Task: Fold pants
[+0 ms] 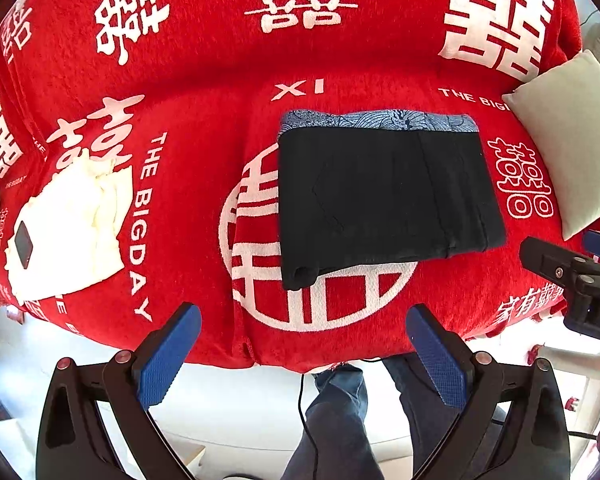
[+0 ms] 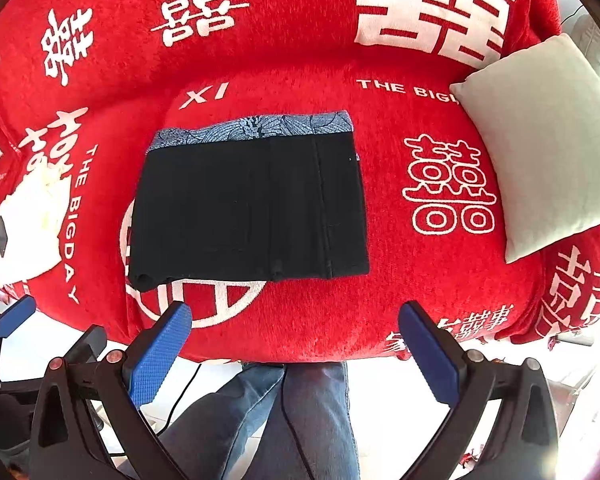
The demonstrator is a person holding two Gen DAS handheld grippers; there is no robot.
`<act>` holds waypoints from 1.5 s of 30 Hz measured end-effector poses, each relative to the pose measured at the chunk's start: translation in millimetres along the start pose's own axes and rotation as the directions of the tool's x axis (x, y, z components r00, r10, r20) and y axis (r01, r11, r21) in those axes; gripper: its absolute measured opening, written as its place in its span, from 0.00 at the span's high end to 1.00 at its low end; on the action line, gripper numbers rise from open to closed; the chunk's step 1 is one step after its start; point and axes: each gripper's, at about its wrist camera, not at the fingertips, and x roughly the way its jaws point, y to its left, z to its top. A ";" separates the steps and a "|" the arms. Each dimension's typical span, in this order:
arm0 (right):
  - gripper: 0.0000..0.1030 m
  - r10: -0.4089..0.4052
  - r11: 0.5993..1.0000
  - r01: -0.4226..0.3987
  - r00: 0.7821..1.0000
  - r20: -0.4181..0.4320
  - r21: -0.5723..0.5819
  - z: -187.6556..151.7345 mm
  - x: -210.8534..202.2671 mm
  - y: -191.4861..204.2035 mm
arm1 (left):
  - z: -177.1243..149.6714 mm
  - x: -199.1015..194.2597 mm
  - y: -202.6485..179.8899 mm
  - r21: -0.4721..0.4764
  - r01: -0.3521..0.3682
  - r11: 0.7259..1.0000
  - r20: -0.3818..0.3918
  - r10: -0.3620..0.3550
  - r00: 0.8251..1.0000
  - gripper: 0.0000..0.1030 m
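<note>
On the seat of the red sofa cover (image 1: pixel 340 60) lie the black pants (image 1: pixel 384 196), already folded into a compact rectangle, with a strip of blue patterned fabric (image 1: pixel 380 120) showing along the far edge. The long axis of the bundle runs left to right, across the view of both cameras. From the left gripper (image 1: pixel 304 350) the pants lie ahead and a little to the right; from the right gripper (image 2: pixel 296 344) they lie ahead and to the left. So the bundle sits about between the two, and I cannot tell which one is nearer.

Both grippers hover over the front edge of the sofa, apart from the cloth, pointing forward and slightly down. Their jaws stand wide apart and hold nothing. A white pillow (image 2: pixel 540 144) leans at the right end, and a white cloth (image 1: pixel 68 224) lies at the left, well apart from the pants.

I judge the folding is nearly or fully finished; any further fold would need both grippers to reach forward to the near edge.
</note>
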 end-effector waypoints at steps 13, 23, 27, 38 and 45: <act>0.00 -0.026 0.999 0.026 0.999 0.024 -0.020 -4.0 -7.6 3.4 | 1.2 -10.1 1.6 -0.020 -0.001 1.000 0.029 0.002 1.000 0.00; 0.00 -0.030 0.999 0.031 0.999 0.032 -0.019 -3.6 -11.7 1.2 | 4.0 -14.2 -1.2 -0.008 -0.014 1.000 0.043 0.014 0.999 0.00; 0.00 -0.031 0.999 0.032 0.999 0.038 -0.020 -2.4 -14.6 1.0 | 4.7 -14.9 -1.7 -0.008 -0.014 1.000 0.047 0.014 0.999 0.00; 0.00 -0.038 0.999 0.039 0.999 0.038 -0.021 -1.3 -16.9 2.6 | 7.3 -16.1 -3.5 0.004 -0.013 1.000 0.051 0.013 0.999 0.00; 0.00 -0.039 0.999 0.040 0.999 0.037 -0.019 -1.1 -16.7 3.4 | 8.8 -15.6 -4.0 0.005 -0.016 1.000 0.049 0.016 0.999 0.00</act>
